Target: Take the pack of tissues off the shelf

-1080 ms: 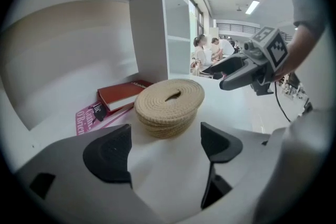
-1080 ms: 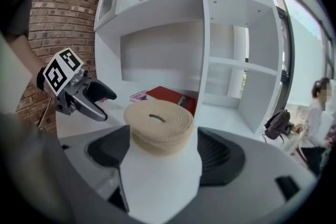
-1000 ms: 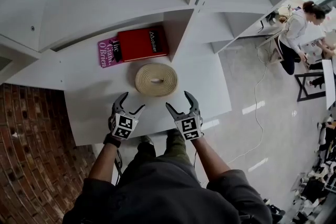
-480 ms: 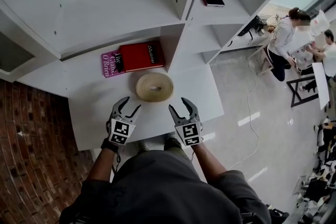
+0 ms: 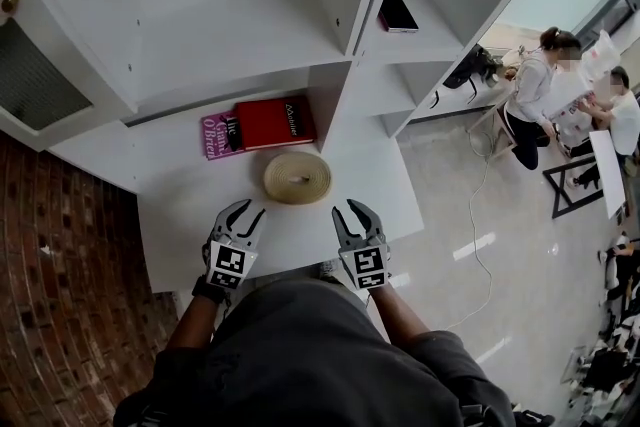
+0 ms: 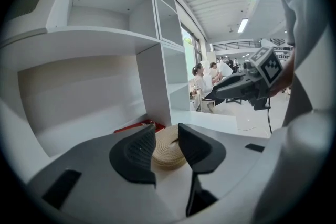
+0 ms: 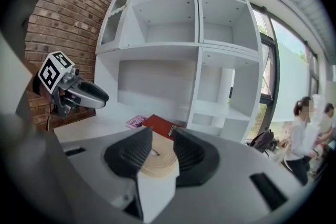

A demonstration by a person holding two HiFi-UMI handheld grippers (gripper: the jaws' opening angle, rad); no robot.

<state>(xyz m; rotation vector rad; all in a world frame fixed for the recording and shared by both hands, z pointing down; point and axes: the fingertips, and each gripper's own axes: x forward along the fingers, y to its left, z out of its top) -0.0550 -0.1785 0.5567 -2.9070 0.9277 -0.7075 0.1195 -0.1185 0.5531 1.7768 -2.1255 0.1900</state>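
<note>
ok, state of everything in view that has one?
left gripper: jaws just been closing, narrow gap, nothing between them
right gripper: likewise closing, narrow gap, nothing between them
red book: shut, lying flat
pink book: shut, flat, beside the red one
woven coil: wound up, flat, untouched
dark flat item: lying flat, untouched

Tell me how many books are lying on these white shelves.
3: a red book on the low shelf, a pink book against its left side, and a thin dark book one compartment up on the right. Others may be hidden higher up.
</note>
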